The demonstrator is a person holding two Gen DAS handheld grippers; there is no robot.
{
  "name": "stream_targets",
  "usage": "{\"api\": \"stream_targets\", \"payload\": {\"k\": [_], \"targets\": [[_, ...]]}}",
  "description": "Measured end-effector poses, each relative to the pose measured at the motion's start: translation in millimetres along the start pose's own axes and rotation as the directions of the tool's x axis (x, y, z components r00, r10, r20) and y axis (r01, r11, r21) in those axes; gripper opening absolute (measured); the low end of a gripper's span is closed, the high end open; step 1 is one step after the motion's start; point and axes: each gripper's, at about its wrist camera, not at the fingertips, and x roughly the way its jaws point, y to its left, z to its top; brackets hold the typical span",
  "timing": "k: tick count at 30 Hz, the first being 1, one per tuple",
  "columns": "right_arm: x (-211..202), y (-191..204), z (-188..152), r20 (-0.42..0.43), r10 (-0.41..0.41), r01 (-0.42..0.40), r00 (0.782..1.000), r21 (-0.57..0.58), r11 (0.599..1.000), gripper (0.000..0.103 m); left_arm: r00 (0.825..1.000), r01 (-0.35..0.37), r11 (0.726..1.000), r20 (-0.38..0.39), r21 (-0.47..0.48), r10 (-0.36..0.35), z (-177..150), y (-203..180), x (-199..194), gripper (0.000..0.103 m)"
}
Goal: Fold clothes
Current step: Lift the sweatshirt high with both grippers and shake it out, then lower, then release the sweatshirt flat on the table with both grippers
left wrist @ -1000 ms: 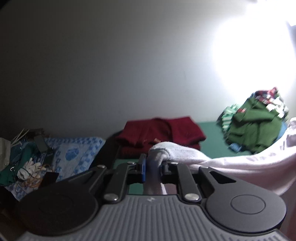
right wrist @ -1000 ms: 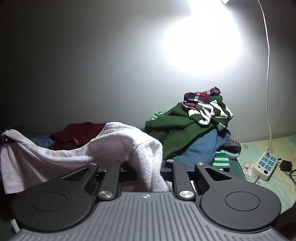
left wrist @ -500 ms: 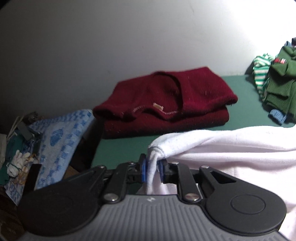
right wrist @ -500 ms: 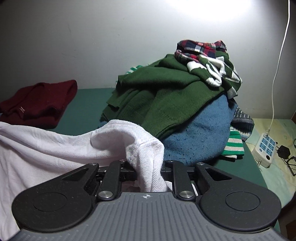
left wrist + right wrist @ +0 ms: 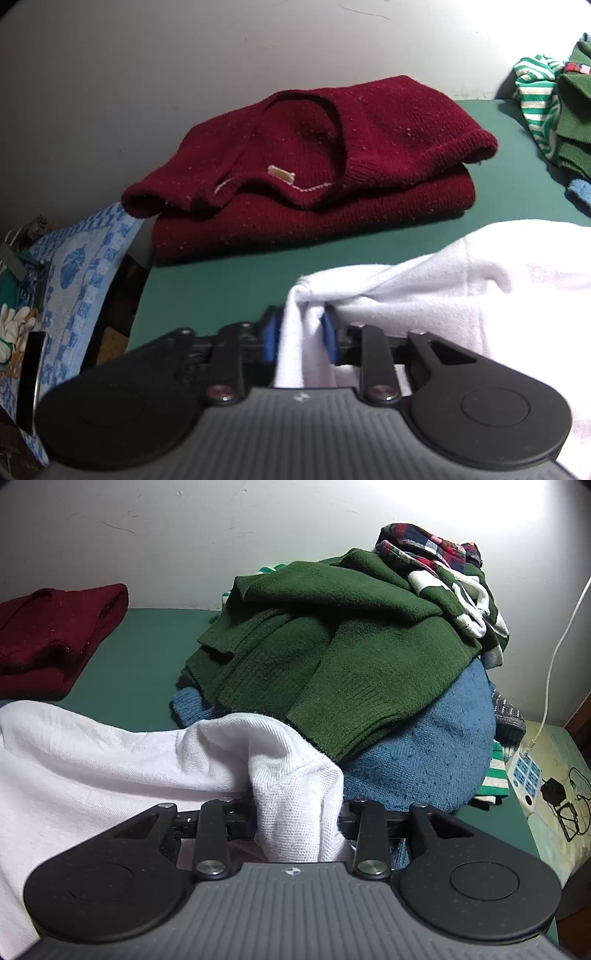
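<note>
A white knit shirt (image 5: 461,280) lies spread on the green table (image 5: 221,288). One bunched corner of it sits between the blue pads (image 5: 270,338) of my left gripper (image 5: 300,336). Its jaws are opening and the cloth hangs loose in the widened gap. The shirt's other corner (image 5: 295,794) drapes over my right gripper (image 5: 295,812) and hides its fingertips. Those jaws are opening too, with the fabric still between them. Both grippers are low over the table.
A folded dark red sweater (image 5: 332,155) lies by the wall behind the left gripper. A pile with a green sweater (image 5: 332,646), blue knit (image 5: 424,757) and plaid cloth (image 5: 424,550) rises just behind the right gripper. A power strip (image 5: 524,775) lies right; a blue patterned cloth (image 5: 81,258) lies left.
Both grippers came down and forward with the white shirt, which now rests on the table. The jaws of both stand wider apart than before.
</note>
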Motion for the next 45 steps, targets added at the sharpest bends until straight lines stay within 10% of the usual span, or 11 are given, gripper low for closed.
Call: {"api": "stream_targets", "payload": {"k": [11, 20, 31, 42, 45], "targets": [[-44, -21, 9, 0.017, 0.051, -0.053, 0.999, 0.077, 0.996, 0.067, 1.000, 0.023, 0.999, 0.021, -0.046, -0.022, -3, 18, -20, 0.073], [-106, -41, -55, 0.011, 0.140, -0.140, 0.990, 0.135, 0.981, 0.070, 0.995, 0.062, 0.998, 0.083, 0.011, -0.063, -74, 33, -98, 0.100], [-178, -35, -140, -0.053, 0.208, -0.211, 0.977, -0.066, 0.975, 0.071, 0.982, 0.181, 0.982, -0.068, 0.061, -0.177, -204, 47, -171, 0.100], [-233, -7, -205, -0.128, 0.341, -0.362, 0.931, -0.223, 0.905, 0.072, 0.893, 0.427, 0.904, -0.145, -0.022, -0.426, -262, 51, -200, 0.100], [-239, 10, -220, -0.095, 0.309, -0.323, 0.946, -0.311, 0.894, 0.072, 0.901, 0.424, 0.905, -0.112, 0.029, -0.419, -262, 38, -201, 0.100]]}}
